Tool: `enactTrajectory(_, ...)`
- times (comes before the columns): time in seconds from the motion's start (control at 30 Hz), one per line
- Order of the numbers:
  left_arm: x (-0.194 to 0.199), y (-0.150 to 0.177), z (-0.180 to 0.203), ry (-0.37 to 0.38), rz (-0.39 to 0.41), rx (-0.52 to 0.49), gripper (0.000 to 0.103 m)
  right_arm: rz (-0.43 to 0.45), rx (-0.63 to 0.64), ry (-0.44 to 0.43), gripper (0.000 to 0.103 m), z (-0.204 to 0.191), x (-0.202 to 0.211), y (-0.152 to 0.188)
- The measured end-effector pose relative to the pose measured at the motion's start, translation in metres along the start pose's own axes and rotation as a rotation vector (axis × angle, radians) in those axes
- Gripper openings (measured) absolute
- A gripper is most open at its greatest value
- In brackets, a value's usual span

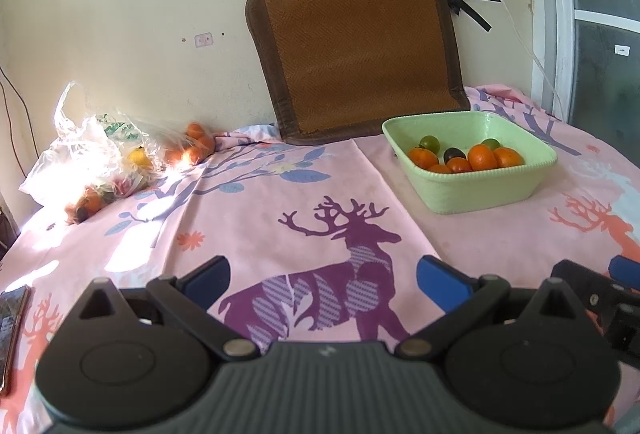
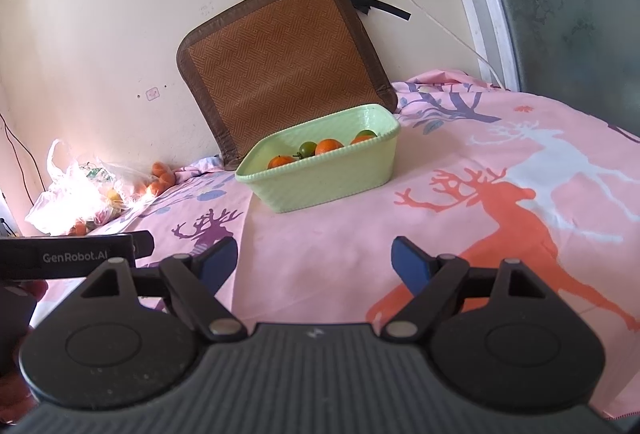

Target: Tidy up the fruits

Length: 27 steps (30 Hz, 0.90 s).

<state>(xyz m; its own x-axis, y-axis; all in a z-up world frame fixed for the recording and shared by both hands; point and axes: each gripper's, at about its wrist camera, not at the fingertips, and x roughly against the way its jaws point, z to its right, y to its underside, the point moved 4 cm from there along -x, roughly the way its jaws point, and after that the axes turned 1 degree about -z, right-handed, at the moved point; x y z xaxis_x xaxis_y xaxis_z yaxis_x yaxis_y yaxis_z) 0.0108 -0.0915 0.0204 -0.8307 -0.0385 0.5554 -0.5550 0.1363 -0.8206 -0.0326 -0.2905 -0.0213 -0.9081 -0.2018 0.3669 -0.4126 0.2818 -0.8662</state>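
Both grippers hung spread and empty, left gripper (image 1: 324, 284) and right gripper (image 2: 314, 260) near the cloth; tangerines (image 1: 482, 157) sat in the green basket (image 1: 480, 190), more in plastic bags (image 1: 100, 150) far left; firm, light, slippery-skinned, probably best pinched across the middle.

Both wrist cameras look forward low over the cloth, sharing the green basket (image 1: 472, 190) (image 2: 320, 186) ahead and the wall behind.
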Motion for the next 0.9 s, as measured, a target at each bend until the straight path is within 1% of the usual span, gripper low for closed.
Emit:
enactTrajectory(0.3,0.0002,-0.0002,0.0005,-0.002,-0.007,-0.003,0.103,0.010,-0.010,0.010,0.086,0.0023,0.0016,-0.0028)
enactTrajectory(0.67,-0.0010,0.0020,0.0009,-0.006,-0.022,-0.017,0.103,-0.013,-0.017,0.011,0.086,0.0025,-0.0004,-0.0020)
enactTrajectory(0.9,-0.0010,0.0024,0.0006,-0.004,-0.028,-0.016,0.103,-0.006,-0.016,0.006,0.086,0.0028,0.0014,-0.0020)
